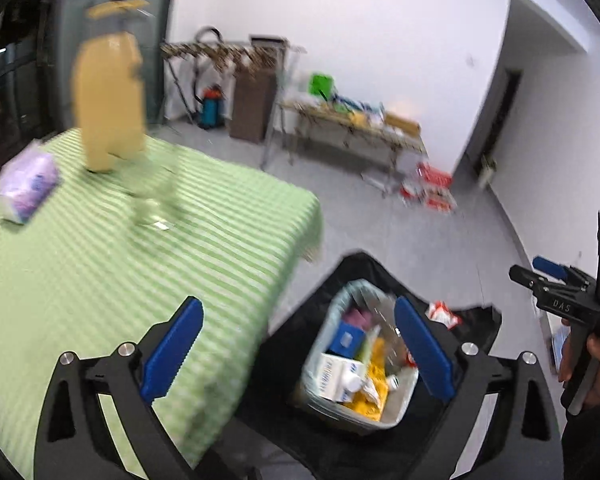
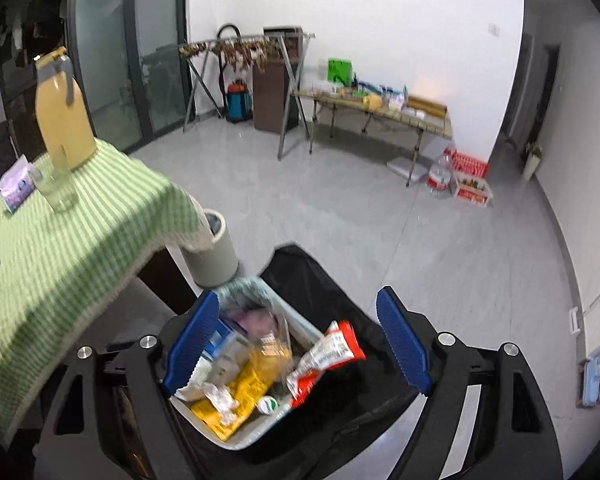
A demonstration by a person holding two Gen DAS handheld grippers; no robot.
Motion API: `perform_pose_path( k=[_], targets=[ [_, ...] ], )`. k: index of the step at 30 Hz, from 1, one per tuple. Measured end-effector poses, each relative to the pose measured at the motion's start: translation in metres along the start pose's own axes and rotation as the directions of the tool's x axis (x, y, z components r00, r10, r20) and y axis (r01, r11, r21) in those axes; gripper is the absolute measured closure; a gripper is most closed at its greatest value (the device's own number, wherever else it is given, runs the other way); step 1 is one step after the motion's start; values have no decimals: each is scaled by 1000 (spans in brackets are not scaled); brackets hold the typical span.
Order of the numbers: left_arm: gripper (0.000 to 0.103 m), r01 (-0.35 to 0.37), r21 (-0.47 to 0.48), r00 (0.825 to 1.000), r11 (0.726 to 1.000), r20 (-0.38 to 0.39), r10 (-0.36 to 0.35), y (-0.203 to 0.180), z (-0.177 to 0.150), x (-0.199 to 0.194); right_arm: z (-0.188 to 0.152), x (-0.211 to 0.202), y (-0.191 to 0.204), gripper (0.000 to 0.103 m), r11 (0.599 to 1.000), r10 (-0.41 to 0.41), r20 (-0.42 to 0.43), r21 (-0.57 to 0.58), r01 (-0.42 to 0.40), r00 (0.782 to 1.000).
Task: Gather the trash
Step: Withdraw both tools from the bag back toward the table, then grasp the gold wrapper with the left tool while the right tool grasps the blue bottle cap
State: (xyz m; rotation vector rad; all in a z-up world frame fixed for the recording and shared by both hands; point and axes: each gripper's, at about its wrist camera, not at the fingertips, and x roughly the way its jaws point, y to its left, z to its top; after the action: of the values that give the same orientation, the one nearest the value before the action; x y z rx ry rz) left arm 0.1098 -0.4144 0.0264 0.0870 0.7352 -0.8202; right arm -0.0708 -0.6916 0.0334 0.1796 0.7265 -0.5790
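Observation:
A grey trash bin (image 1: 404, 404) with a clear liner stands inside a black bag (image 1: 300, 320) on the floor, beside the table. It is packed with cartons, yellow packets and wrappers. My left gripper (image 1: 296, 352) hangs above it, open and holding nothing. My right gripper (image 2: 300, 344) is open over the same bin (image 2: 256, 436). A red and white wrapper (image 2: 328, 356) shows below and between its fingers, touching neither pad. That wrapper (image 1: 442, 314) sits at the bin's right side against the black bag. The right gripper (image 1: 536, 270) is held by a hand at the far right.
The table with a green striped cloth (image 1: 100, 280) carries a yellow jug (image 1: 108, 104), a clear glass (image 1: 152, 200) and a purple tissue pack (image 1: 28, 186). A round grey bin (image 2: 216, 248) stands under the table's corner. A folding table (image 2: 380, 112), drying rack and red crates (image 2: 470, 178) line the far wall.

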Motion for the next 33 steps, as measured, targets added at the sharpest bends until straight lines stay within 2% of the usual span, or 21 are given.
perform_pose_path(
  k=[6,9,13,17,19,22,25,29,30,31,32,33],
  targets=[
    [8,-48,-34,988,998,145,53,50,10,-78,35,-45,46,20,998,20,123,-59,-13,992],
    [8,-149,-35,967,988,205,153,83,3,-107,50,-64,76,20,994,47,174,-101,-30,984],
    [8,-237,-92,944,967,212,252,138,-10,-132,66,-79,119,20,986,104,225,-150,-71,969],
    [8,-320,-187,913,929,202,355,203,-21,-156,78,-83,171,20,971,169,245,-208,-118,955],
    [8,-373,-237,889,897,186,419,241,-28,-168,80,-84,193,20,962,196,249,-237,-137,949],
    [8,-467,-279,840,839,155,519,291,-42,-183,83,-83,229,20,941,246,250,-292,-170,936],
    [8,-512,-298,817,806,121,564,336,-63,-198,82,-83,263,20,917,297,262,-347,-197,918],
    [8,-576,-386,789,721,-32,614,400,-91,-206,79,-78,302,20,890,347,250,-391,-234,904],
    [8,-559,-488,789,670,-63,612,425,-106,-215,78,-74,314,20,880,367,236,-401,-254,900],
    [9,-538,-557,792,632,-77,606,439,-115,-219,76,-72,321,20,875,377,227,-407,-264,898],
    [14,-491,-669,804,559,-101,585,463,-130,-226,75,-70,329,20,867,388,214,-415,-276,897],
    [17,-443,-744,823,500,-117,556,480,-143,-230,73,-68,341,20,857,400,197,-428,-288,895]
  ],
)
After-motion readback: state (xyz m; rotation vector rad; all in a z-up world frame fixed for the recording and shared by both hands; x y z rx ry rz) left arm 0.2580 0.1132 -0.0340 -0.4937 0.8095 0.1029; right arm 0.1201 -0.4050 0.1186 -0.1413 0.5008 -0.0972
